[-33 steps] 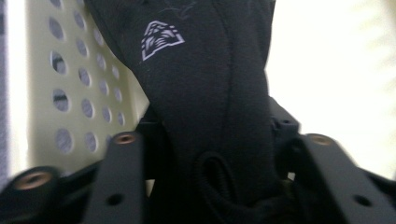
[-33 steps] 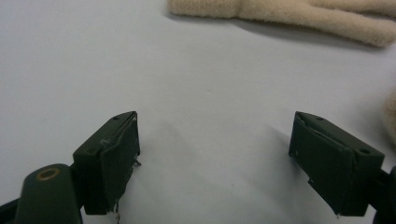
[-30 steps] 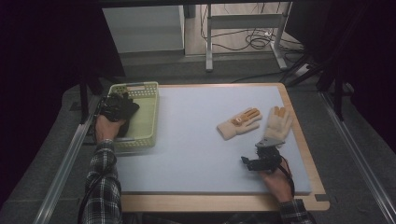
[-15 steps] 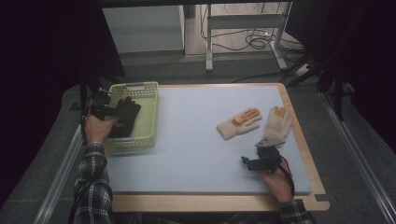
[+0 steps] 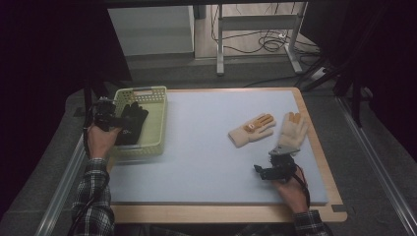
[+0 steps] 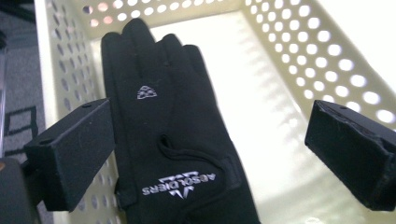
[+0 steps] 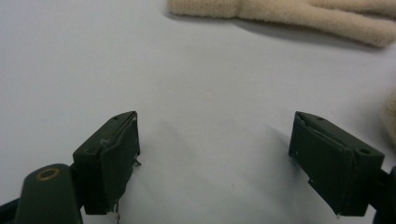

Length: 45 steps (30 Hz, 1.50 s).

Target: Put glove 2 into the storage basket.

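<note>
Black glove (image 6: 173,140) is down in the yellow basket (image 5: 155,105) at the left edge of the desk (image 5: 206,157), lying flat on the basket floor with its fingertips towards the far wall. The left gripper (image 6: 210,144) has just been opening its fingers, and now they stand wide apart on either side of the glove without pressing it, so that looks like a release: the drop-off step is finishing.

Over on the right, the right gripper (image 7: 215,158) hovers low above the bare desk surface, fingers spread wide with nothing between them. The 2 beige gloves lie just beyond it: the one with orange patches (image 5: 252,129) nearer the middle, the plain one (image 5: 292,129) beside it, and the 2 seem to touch, or nearly.

Next move, by my reading: one gripper goes for a beige glove, comes down on the cuff or palm, pinches the soft cloth and carries it across to the basket.

Hard to make out: in the high view the left hand (image 5: 101,140) covers the glove's cuff and the basket's near corner, and the room around the desk is very dark
</note>
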Each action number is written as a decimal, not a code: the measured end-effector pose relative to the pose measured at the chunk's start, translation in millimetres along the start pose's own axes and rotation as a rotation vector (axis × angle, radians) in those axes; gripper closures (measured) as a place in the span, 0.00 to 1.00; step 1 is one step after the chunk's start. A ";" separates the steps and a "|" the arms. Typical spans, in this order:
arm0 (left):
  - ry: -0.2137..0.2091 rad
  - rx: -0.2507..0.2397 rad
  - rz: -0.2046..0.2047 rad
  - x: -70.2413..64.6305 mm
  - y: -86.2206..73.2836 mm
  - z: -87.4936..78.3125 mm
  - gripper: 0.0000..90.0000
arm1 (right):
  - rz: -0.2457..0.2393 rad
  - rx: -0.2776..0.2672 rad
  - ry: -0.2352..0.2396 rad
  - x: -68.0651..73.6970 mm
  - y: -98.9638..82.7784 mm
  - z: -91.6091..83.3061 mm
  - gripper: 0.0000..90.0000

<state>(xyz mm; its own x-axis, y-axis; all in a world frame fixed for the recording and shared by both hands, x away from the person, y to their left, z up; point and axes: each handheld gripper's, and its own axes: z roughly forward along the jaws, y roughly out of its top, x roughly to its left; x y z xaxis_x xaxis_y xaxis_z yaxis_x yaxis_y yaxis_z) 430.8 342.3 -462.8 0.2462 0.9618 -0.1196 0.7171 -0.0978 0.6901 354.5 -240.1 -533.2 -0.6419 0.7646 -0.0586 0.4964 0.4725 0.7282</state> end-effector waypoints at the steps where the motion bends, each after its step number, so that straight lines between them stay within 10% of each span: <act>1: -0.005 -0.005 0.004 -2.0 -0.7 -2.0 0.03 | 0.000 0.000 0.000 0.0 0.0 0.0 0.18; 14: -0.160 -0.090 0.146 -64.0 -13.2 -33.1 0.01 | -0.002 0.002 -0.002 0.1 0.0 -0.2 0.18; 32: -0.331 -0.149 0.371 -172.7 -47.8 -29.7 0.00 | -0.001 0.002 -0.003 0.3 0.1 -0.3 0.18; 45: -0.283 -0.064 0.416 -199.0 -102.5 12.9 0.00 | 0.000 0.002 -0.001 0.1 0.1 -0.2 0.18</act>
<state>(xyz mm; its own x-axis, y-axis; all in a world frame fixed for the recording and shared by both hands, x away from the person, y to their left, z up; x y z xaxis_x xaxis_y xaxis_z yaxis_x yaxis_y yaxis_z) 316.8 157.6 -518.9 0.6760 0.7369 -0.0079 0.4815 -0.4335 0.7617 354.4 -240.0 -533.0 -0.6414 0.7649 -0.0595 0.4975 0.4738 0.7266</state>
